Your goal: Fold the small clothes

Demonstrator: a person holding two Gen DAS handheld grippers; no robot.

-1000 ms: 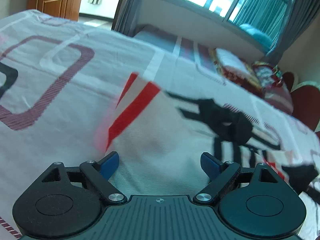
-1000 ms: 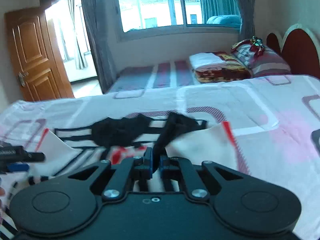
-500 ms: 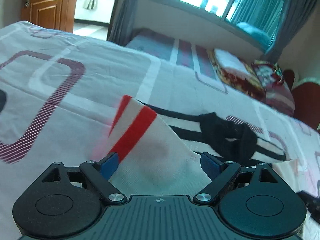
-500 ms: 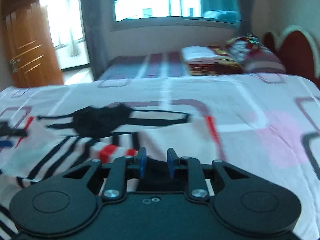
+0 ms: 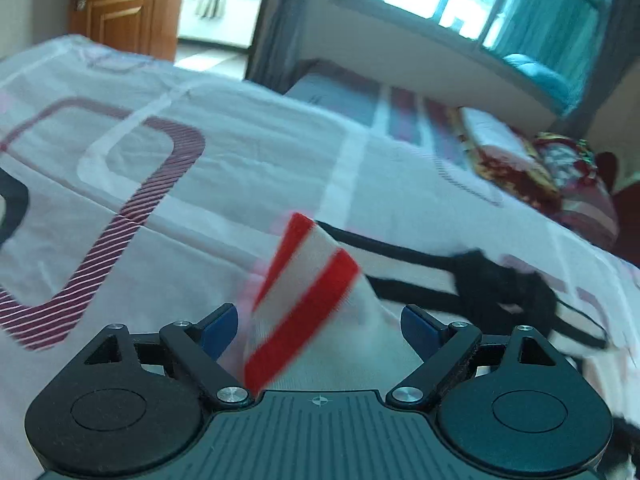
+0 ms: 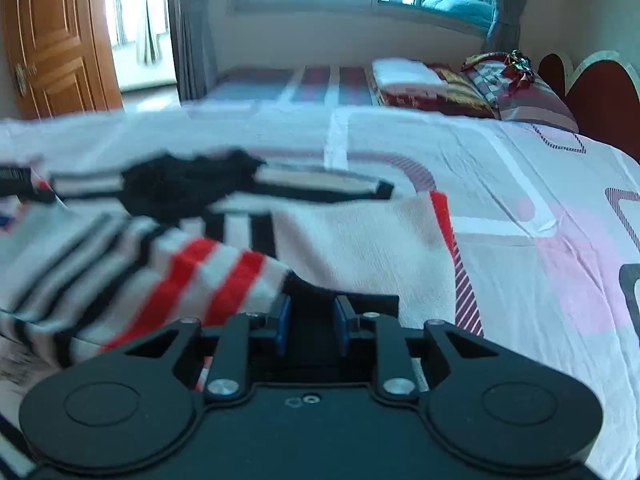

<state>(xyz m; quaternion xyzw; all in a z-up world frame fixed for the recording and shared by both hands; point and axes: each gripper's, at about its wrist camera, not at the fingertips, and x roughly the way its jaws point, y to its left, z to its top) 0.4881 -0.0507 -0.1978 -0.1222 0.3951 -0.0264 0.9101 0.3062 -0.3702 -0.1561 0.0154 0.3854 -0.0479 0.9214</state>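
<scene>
The garment [image 6: 360,240], white with black and red stripes, lies on the bed [image 6: 540,184], part folded over itself. My left hand-held gripper [image 5: 320,322] is spread wide, and a red-striped corner [image 5: 308,280] of the cloth stands up between its fingers without either pad touching it, as far as I can tell. My right hand-held gripper [image 6: 310,326] is narrowed but not clamped; dark cloth sits in the gap between its pads.

My worry is the left corner. It stands loose, so if I close too late or too high I pinch air, or catch only one layer and pull the fold apart. On the right, the slack grip may let the cloth slip out the moment I lift, and the hem would fall crooked. The black piece [image 6: 188,188] lying across the garment could also drag along and bunch inside the fold. Both views are blurred, so I judge the edges poorly.
</scene>
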